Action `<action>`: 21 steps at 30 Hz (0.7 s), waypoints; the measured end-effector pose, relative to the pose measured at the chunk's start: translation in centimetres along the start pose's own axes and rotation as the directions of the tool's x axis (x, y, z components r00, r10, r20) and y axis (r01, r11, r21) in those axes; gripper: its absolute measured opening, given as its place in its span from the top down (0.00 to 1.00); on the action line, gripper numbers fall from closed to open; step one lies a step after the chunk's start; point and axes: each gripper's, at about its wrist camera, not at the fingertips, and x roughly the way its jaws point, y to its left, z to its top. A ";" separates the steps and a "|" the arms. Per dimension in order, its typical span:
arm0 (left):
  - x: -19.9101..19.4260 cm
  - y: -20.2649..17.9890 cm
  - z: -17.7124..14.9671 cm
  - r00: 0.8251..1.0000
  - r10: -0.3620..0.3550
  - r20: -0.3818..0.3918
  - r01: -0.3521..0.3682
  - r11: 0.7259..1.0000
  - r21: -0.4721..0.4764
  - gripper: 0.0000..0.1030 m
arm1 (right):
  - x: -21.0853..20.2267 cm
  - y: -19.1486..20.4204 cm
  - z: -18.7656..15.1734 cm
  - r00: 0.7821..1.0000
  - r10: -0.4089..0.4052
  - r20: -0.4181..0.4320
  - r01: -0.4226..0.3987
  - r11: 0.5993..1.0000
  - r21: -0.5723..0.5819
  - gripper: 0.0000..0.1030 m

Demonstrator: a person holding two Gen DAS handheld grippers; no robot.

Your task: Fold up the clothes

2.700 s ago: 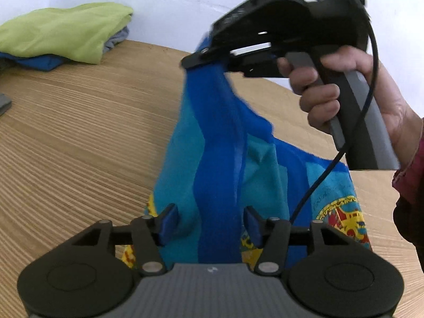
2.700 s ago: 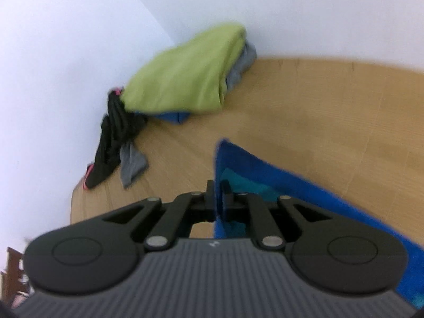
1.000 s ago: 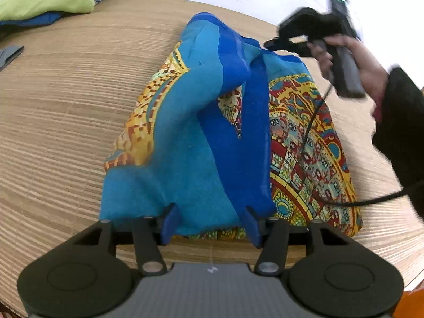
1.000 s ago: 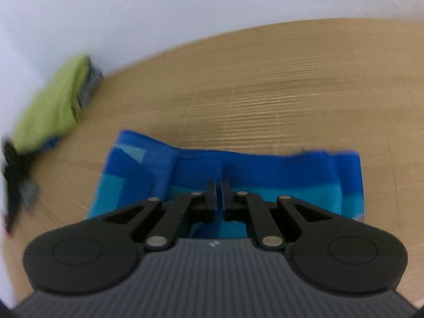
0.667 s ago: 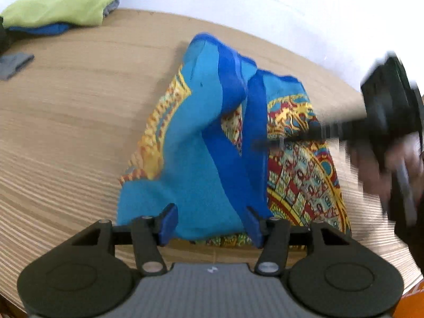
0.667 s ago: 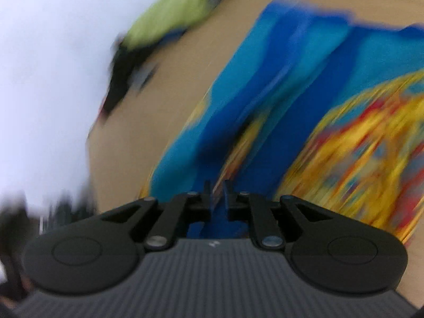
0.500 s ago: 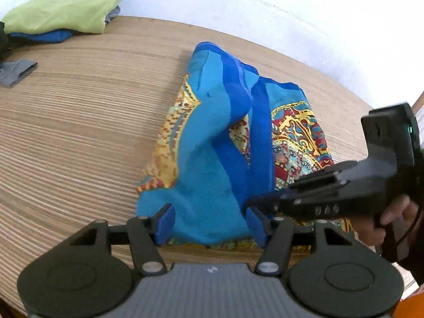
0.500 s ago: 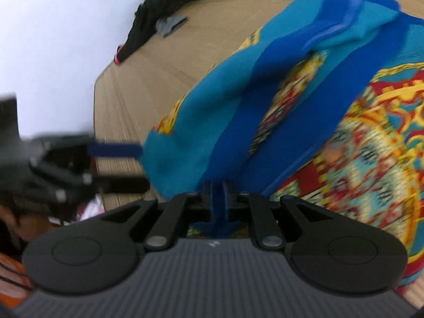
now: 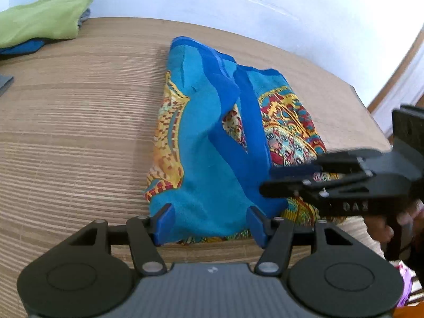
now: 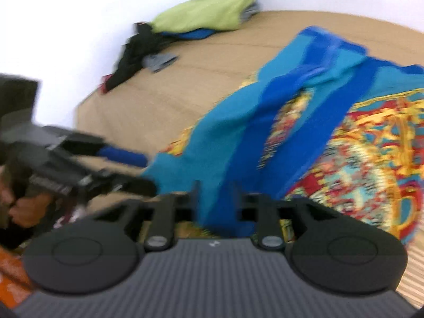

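A blue and teal garment (image 9: pixel 212 145) with a yellow and red pattern lies folded over itself on the wooden table (image 9: pixel 79 132). My left gripper (image 9: pixel 209 222) hovers at its near edge. Its jaws are opening, and the teal hem sits between the blue pads without being pinched. My right gripper (image 10: pixel 215 198) is at the same near edge, just to the right. Its jaws are also opening, with a dark blue band of the garment (image 10: pixel 304 122) loose between them. Each gripper shows in the other's view: the right gripper (image 9: pixel 267 180) and the left gripper (image 10: pixel 147 172).
A folded green garment (image 9: pixel 42 18) tops a pile at the far left corner by the wall. A black garment (image 10: pixel 132 55) and a grey piece (image 10: pixel 159 61) lie near it. The table's right edge runs close to the patterned side. A hand (image 9: pixel 379 228) holds the right gripper's handle.
The right gripper swung from the garment's far edge round to its near edge beside the left gripper, and its shut jaws have parted. The garment now lies down on the table.
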 end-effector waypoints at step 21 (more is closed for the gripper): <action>2.0 -0.5 2.0 0.999 -0.030 -0.013 0.032 0.989 0.146 0.23 | -0.7 2.5 -5.3 0.994 -0.084 -0.064 0.084 0.996 0.001 0.93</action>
